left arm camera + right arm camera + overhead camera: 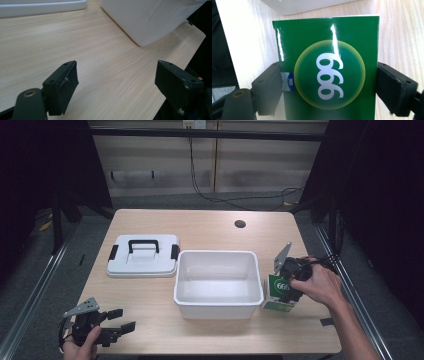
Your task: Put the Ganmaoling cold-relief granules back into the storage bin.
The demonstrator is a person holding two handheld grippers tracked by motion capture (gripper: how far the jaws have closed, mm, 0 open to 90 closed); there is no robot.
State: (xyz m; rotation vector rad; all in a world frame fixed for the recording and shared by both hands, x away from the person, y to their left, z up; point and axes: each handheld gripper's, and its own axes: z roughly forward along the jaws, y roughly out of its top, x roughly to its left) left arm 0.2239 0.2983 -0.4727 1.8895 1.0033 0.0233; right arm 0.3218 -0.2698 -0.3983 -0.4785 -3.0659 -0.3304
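Observation:
A green carton (276, 283) with a round yellow-edged emblem and white digits stands upright on the table, just right of the white bin (218, 254). My right gripper (284, 290) is shut on it. In the right gripper view the two black jaws press against the left and right sides of the carton (329, 75), which sits squarely in the right gripper (328, 87). My left gripper (125, 319) rests near the front left corner of the table, open and holding nothing. The left gripper (117, 85) shows bare wood between its wide-apart jaws.
The white bin (150, 20) is empty and sits mid-table. Its flat white lid (144, 262), with a black handle and clips, lies to the bin's left; the lid's edge (37, 7) is ahead of the left gripper. A cable hole (240, 224) is at the back.

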